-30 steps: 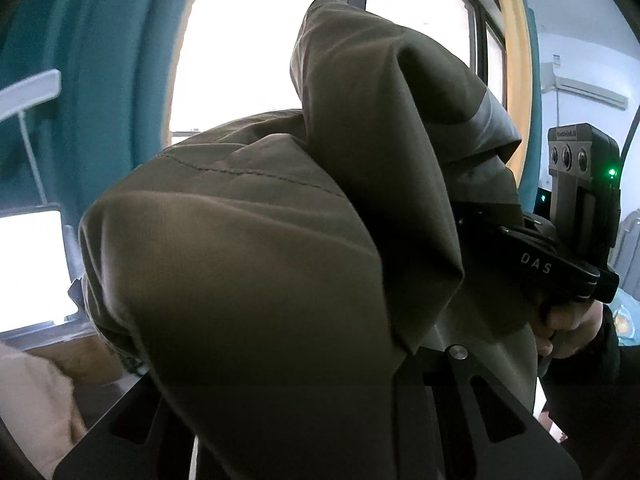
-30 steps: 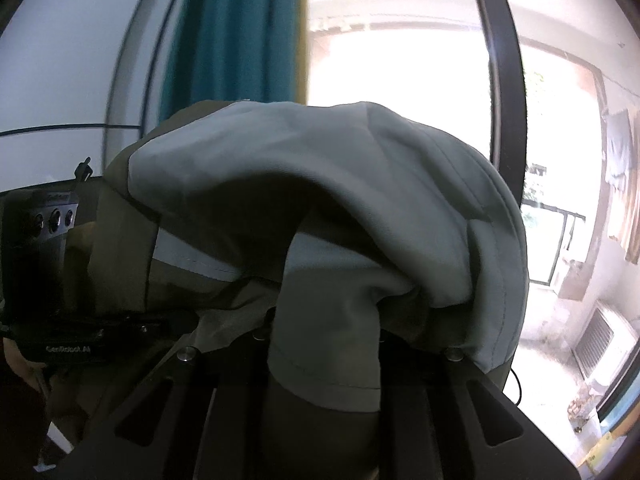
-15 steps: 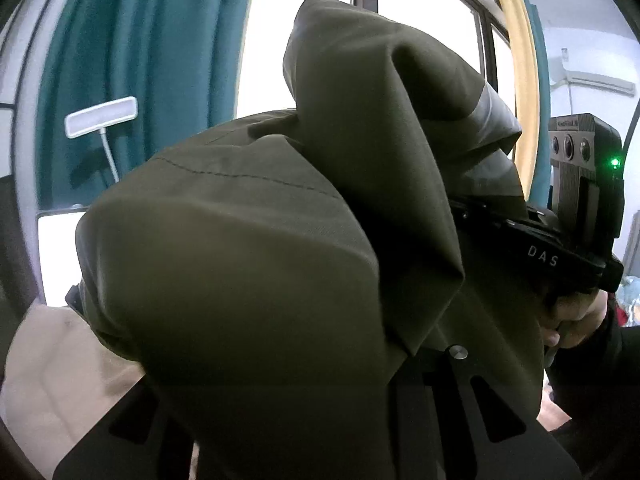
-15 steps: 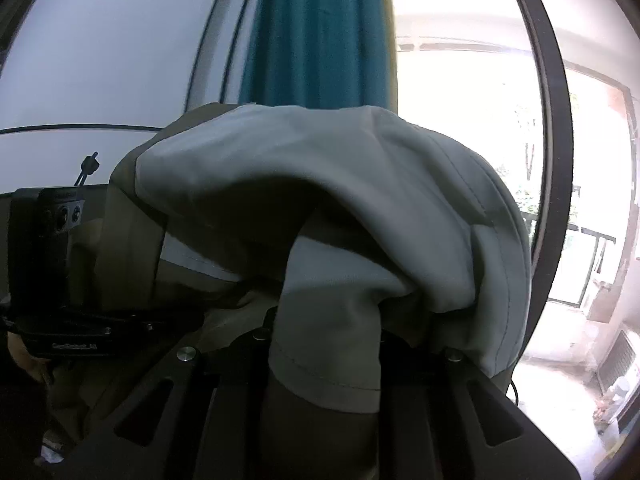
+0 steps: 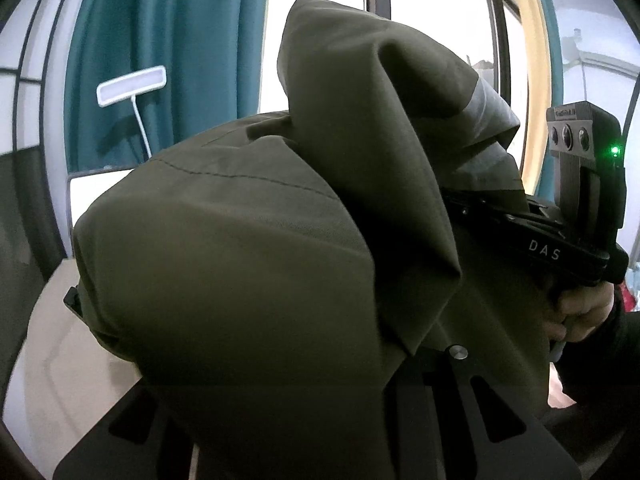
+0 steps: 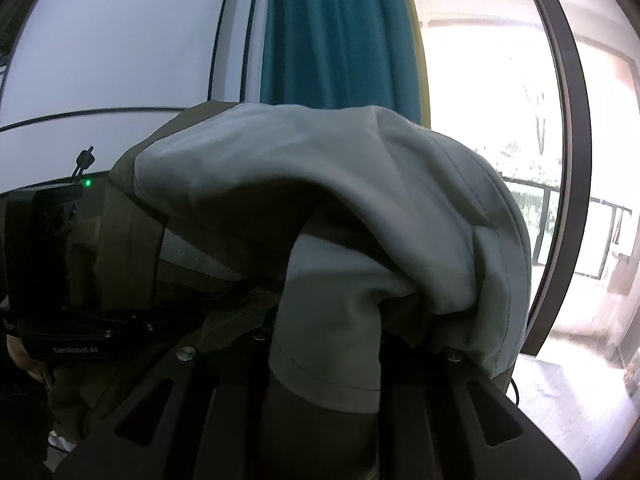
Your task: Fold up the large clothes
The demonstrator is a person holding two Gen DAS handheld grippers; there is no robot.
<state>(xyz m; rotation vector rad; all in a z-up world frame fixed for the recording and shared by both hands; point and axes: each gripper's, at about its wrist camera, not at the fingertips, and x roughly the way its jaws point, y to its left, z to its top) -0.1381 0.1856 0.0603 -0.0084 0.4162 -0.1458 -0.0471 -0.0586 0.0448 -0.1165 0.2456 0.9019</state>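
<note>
Your left gripper (image 5: 304,360) is buried under the olive jacket (image 5: 248,264); its fingers are closed on a bunched fold of it, though the tips are hidden. Your right gripper (image 6: 332,344) likewise has its fingers clamped on the jacket (image 6: 320,200), grey lining outward. The cloth hangs raised between both, in front of the teal curtain (image 5: 168,40) and window (image 6: 488,100).
</note>
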